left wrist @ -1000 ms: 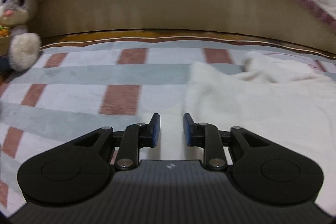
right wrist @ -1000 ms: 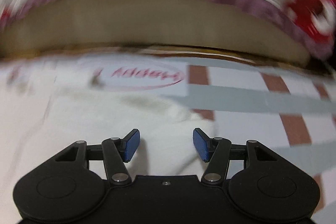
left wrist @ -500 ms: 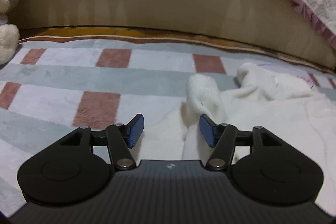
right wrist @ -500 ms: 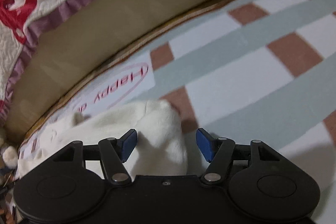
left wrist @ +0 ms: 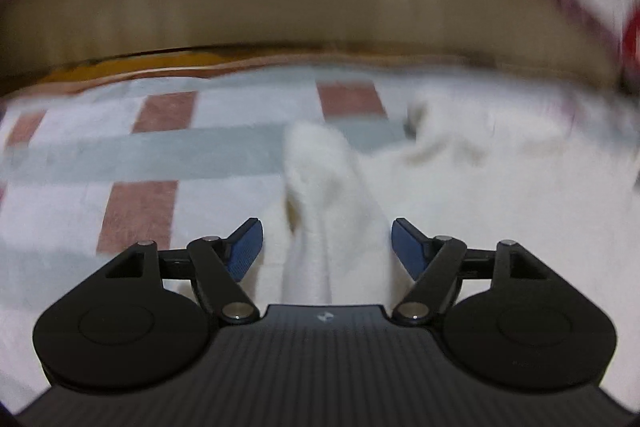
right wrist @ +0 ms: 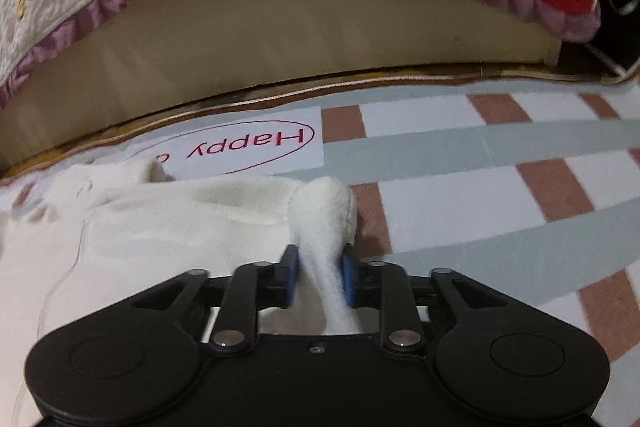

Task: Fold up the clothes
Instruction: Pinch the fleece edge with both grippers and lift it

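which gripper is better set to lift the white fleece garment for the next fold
Right. The right gripper is closing with its pads against a bunched ridge of the white fleece garment. The left gripper is opening, straddling a fold untouched.

Left gripper [left wrist: 327, 247]: matte black, ribbed housing with small white logo; two rounded lobes with circular recesses; linkage arms with silver pivot screws; blue textured pads [left wrist: 245, 254].
Right gripper [right wrist: 319, 277]: same black build, smooth housing, central small screw, silver pivots, blue pads [right wrist: 347, 279].
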The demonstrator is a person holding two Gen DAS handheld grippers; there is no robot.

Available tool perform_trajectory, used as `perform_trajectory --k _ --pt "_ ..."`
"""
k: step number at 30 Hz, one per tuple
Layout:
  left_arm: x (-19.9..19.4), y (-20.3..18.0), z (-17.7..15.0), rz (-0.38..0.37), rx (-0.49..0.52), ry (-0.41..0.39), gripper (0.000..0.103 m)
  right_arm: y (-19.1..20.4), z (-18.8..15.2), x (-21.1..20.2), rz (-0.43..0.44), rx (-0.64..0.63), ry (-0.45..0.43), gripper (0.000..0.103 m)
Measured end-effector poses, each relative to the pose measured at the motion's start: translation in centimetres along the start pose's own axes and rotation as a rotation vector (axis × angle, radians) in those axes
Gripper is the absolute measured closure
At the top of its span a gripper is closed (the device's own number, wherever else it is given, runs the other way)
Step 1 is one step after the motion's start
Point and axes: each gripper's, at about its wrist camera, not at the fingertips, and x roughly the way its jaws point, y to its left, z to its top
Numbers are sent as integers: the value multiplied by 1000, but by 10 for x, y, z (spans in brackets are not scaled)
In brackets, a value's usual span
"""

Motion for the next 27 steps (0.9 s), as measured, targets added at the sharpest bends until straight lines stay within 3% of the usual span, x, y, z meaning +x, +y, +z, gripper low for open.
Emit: perform_trajectory --k 1,2,3,4,6,7,9,12,14,19,22,25,27 --pt "3 -6 1 22 40 6 38 -4 -1 2 26 26 1 49" --pt "4 -10 2 31 64 4 51 -6 -3 1 28 39 0 49" --pt "5 -14 2 40 87 2 91 -8 -4 -1 25 49 -2 49" --pt "1 -18 1 51 103 -13 95 -8 -6 -5 13 41 -10 49" --pt "-10 -23 -1 72 122 -59 95 -7 -7 -14 -7 10 -31 54" --pt "-16 -25 -1 82 130 -83 95 -6 -8 -18 -13 -3 -38 67" --pt "-27 -28 -3 103 145 -131 96 -5 -8 -18 20 -19 -33 77" --pt "-45 -34 -2 128 165 -195 96 -2 -8 -12 56 -31 -26 78" --pt "-59 -36 2 127 144 -234 96 0 -7 -10 59 -31 -38 89" --pt "-96 -31 2 141 58 -335 96 1 -2 -39 45 -40 -165 95" --pt "-105 -28 -4 180 40 -350 96 11 6 -65 96 -45 -272 95" --pt "-92 -20 -11 222 12 -305 95 28 11 -78 126 -101 -359 95" --pt "-72 -9 -11 212 -43 -255 94 30 16 -60 101 -129 -340 95"
